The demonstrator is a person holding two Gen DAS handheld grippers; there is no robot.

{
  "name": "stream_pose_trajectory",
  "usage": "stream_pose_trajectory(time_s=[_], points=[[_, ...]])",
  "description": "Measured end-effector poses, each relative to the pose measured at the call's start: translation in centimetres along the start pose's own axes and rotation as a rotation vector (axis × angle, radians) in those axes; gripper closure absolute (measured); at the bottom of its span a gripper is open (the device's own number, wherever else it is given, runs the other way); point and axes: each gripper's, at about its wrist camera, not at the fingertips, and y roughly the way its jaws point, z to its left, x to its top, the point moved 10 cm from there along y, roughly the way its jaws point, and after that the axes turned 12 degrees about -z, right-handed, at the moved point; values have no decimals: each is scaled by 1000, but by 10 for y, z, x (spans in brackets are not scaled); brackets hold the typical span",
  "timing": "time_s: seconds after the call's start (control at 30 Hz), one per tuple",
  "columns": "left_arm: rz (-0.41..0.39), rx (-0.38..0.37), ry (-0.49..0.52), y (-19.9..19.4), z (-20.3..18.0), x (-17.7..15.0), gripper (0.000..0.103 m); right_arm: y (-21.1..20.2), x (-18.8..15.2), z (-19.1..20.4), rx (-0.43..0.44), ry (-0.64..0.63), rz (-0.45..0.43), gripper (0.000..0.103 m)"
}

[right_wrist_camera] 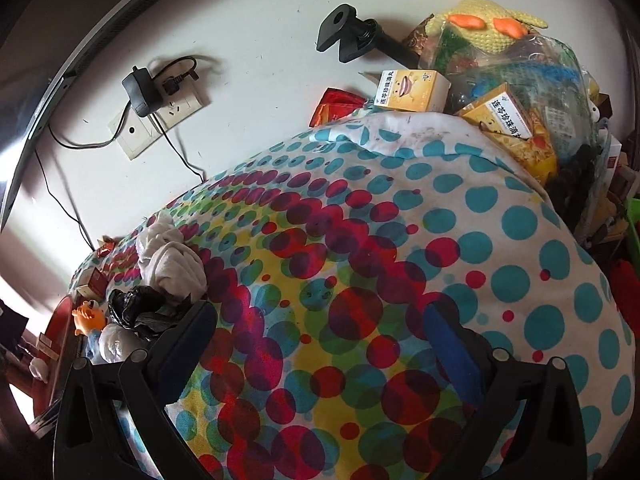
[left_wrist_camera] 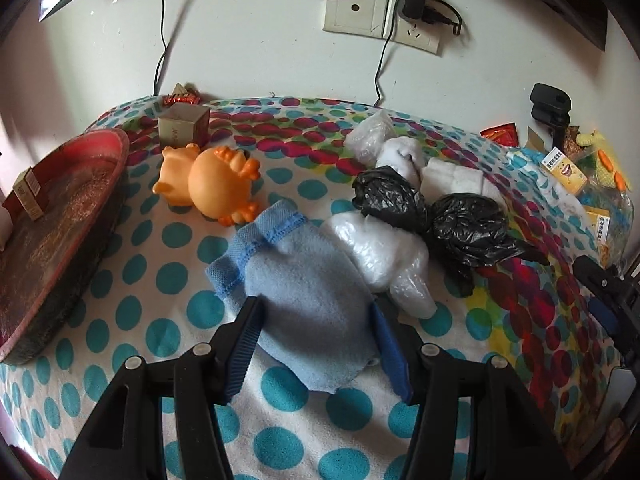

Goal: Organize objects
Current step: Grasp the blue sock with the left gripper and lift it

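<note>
A light blue cloth mitt [left_wrist_camera: 308,292] lies on the dotted tablecloth [left_wrist_camera: 168,272]. My left gripper [left_wrist_camera: 316,312] is open, its fingers on either side of the mitt's near end. Beyond it lie a clear plastic bag [left_wrist_camera: 380,248], two black plastic bags [left_wrist_camera: 432,208], white cloths [left_wrist_camera: 412,160] and an orange toy [left_wrist_camera: 212,184]. My right gripper [right_wrist_camera: 320,320] is open and empty over the dotted cloth [right_wrist_camera: 360,240]. The bags [right_wrist_camera: 132,312], white cloth [right_wrist_camera: 172,260] and toy [right_wrist_camera: 90,316] show at the far left of the right wrist view.
A red round tray [left_wrist_camera: 60,224] with a small box stands at the left. A metal-look cube [left_wrist_camera: 184,124] sits behind the toy. Yellow medicine boxes [right_wrist_camera: 412,90] and a bag of clutter [right_wrist_camera: 520,80] pile at the right. A wall socket [left_wrist_camera: 380,20] with cables is behind.
</note>
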Motion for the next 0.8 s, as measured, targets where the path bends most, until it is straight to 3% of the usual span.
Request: stream_pose_trajectory(time_s=[0.03,0.07,0.17,0.27,0.63,0.8], points=[[2,-7,8,0,-1,0,54,0,0,0,0,3,0,0],[0,-20,17,-1,-4,0,70,0,0,0,-1,4,1,0],[-17,-60,48,-10,-9,5,84,-1,0,0,-1,2,-2,0],[-58,-65,54,-26,-8,13,85,0,0,-1,0,3,1,0],[-231,-59,250,-85,-32,47,85,1,0,0,3,2,5,0],[-299,-10,285,-103,-18,64,85,1,0,-1,-3,2,5,0]])
